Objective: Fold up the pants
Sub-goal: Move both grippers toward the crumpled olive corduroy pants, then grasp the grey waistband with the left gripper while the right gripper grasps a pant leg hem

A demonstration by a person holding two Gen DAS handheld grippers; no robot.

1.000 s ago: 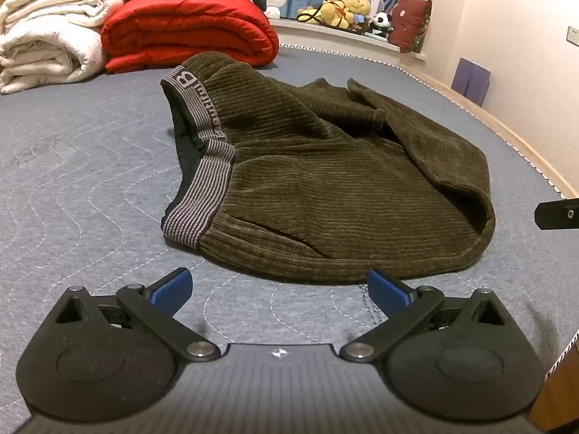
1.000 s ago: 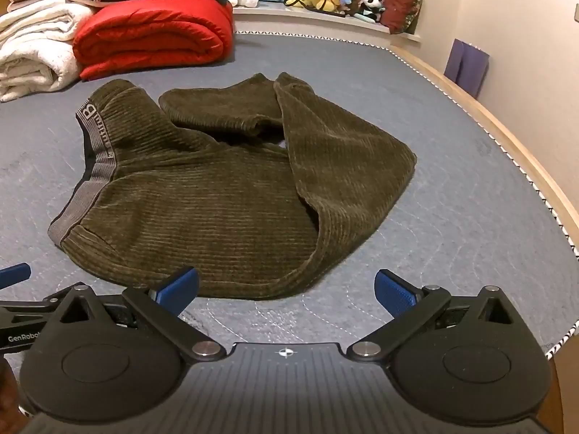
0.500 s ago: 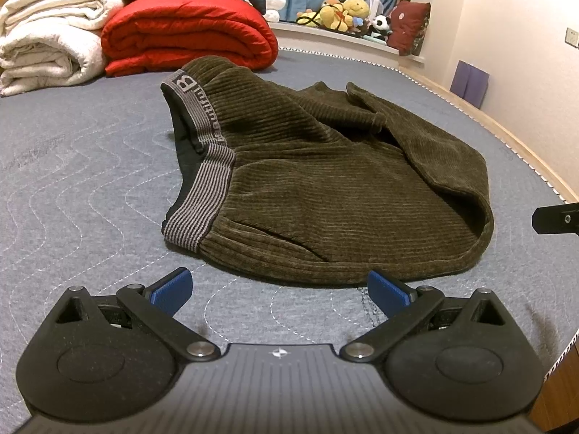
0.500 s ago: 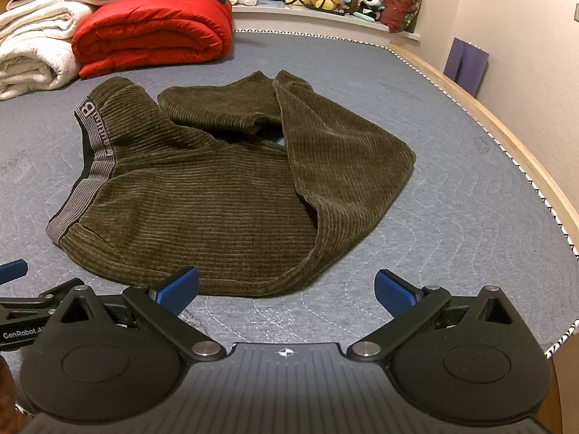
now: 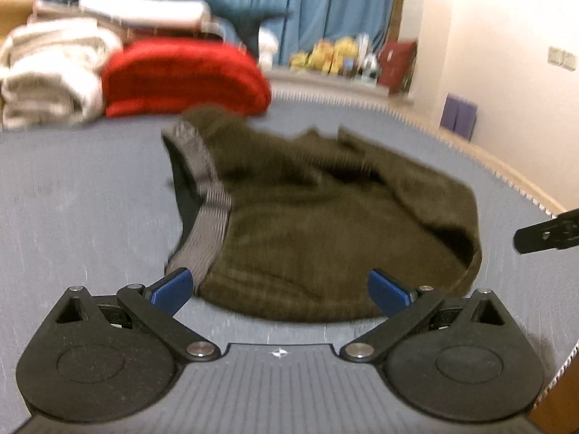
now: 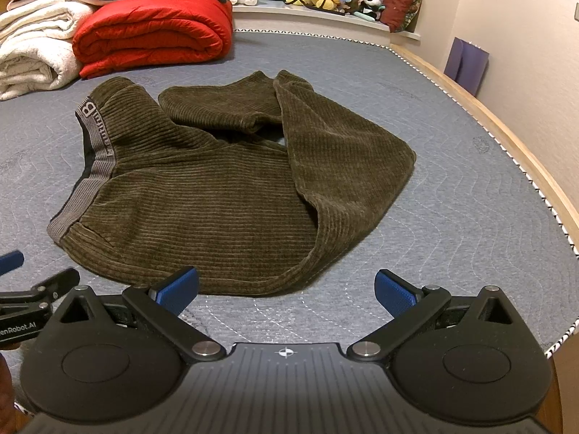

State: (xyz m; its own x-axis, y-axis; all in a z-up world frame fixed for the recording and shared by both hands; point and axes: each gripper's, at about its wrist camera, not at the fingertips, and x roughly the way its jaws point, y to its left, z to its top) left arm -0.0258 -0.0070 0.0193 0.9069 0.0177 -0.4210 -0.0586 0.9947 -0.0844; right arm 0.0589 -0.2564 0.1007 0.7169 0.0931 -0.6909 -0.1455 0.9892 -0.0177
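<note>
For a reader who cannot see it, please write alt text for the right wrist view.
Dark green corduroy pants lie crumpled on a grey quilted bed, the legs folded back. The open right gripper is near the front edge, holding nothing. A red blanket and white towels lie behind.

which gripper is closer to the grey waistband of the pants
Left. The left gripper hovers open at the near hem, one fingertip right by the waistband end. The right gripper, also open, sits further along the hem toward the folded leg of the pants.
</note>
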